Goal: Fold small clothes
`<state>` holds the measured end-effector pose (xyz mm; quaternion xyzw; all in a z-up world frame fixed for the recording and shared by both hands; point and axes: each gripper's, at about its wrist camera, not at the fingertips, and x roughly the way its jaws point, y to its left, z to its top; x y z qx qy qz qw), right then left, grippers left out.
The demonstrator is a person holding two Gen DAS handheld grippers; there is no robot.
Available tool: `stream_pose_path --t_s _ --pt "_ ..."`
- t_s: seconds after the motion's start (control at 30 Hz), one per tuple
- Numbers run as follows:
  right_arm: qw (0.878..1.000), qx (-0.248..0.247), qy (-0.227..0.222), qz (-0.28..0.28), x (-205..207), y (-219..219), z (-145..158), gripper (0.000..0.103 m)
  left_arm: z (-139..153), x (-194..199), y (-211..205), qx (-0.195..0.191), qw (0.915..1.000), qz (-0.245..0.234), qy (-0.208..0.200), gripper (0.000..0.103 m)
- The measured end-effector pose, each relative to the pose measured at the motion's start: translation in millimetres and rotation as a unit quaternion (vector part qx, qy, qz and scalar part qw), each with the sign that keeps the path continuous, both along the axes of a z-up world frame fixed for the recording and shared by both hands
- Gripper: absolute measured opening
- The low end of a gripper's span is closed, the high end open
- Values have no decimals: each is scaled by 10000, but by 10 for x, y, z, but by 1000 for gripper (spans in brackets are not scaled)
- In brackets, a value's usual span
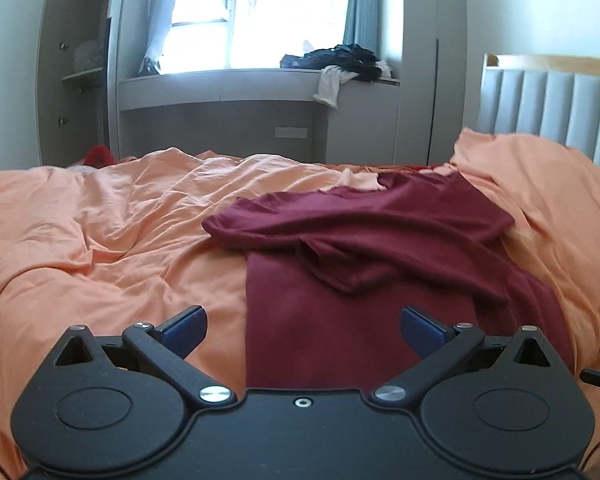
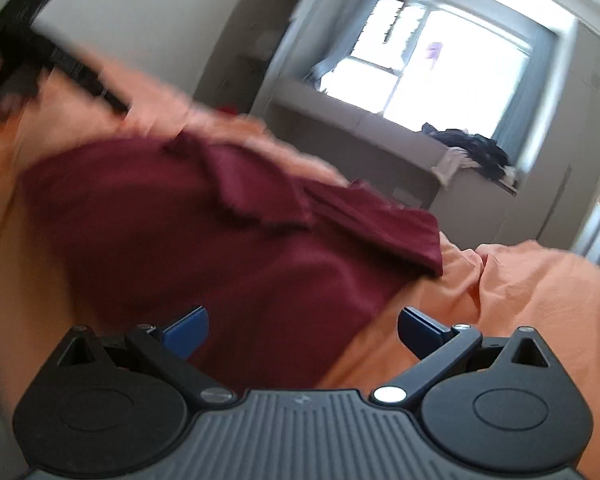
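Both spread-fingered, empty: left gripper [image 1: 303, 326], right gripper [image 2: 303, 326], maroon shirt [image 1: 352, 248] blurred rightward.

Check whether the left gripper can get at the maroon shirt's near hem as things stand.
Probably yes: the left gripper is open, and the maroon shirt lies on the orange bedsheet just ahead, uncovered.

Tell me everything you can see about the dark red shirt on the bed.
The dark red shirt is soft, matte knit fabric, lying rumpled on the orange bedsheet. Its upper part and a short sleeve are folded across the flatter lower body. Both the left gripper and right gripper hover open above it, holding nothing.
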<state>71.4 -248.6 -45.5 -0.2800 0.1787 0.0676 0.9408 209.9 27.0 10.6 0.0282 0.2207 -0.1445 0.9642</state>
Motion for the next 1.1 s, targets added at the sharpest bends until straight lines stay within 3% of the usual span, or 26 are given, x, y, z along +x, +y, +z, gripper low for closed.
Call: stream_pose_path --t_s 0.13,0.27,0.37,0.57,0.7,0.77,0.83,0.87,0.9,0.93,0.97,1.1 --pt "9942 -1065 111 -31 -84 202 -282 103 -125 -258 -97 417 9990 61 -150 103" --pt "9838 -1769 234 -183 28 371 -605 103 -218 -446 -181 708 9971 -67 -274 103" --pt "9731 -2273 366 19 144 491 -855 103 -253 -536 -232 851 9958 -175 -295 103" --pt "9433 -3276 -441 -293 373 647 -1153 103 -292 -626 -214 733 9970 -229 -104 103" --pt "9425 -3247 -605 -515 421 598 -1163 102 -302 -654 -175 741 9970 -189 -78 103" --pt "9353 -3415 -801 -466 336 606 -1193 101 -310 -691 -160 766 9968 -198 -116 103" --pt "9354 -3381 -956 -389 257 611 -1170 76 -325 -720 -148 784 9965 -251 -152 103" --pt "9387 -3283 -986 -367 220 602 -1132 70 -338 -731 -145 793 9963 -296 -161 103" --pt "9423 -3181 -994 -314 184 588 -1094 55 -355 -744 -144 801 9960 -362 -170 103" --pt "9456 -3086 -995 -258 149 584 -1050 29 -374 -759 -144 797 9956 -449 -182 103" --pt "9488 -2990 -999 -220 123 572 -1005 18 -392 -773 -146 795 9952 -542 -193 103" --pt "9713 -2227 -826 -121 42 520 -663 8 -455 -857 -183 799 9914 -1010 -237 103"
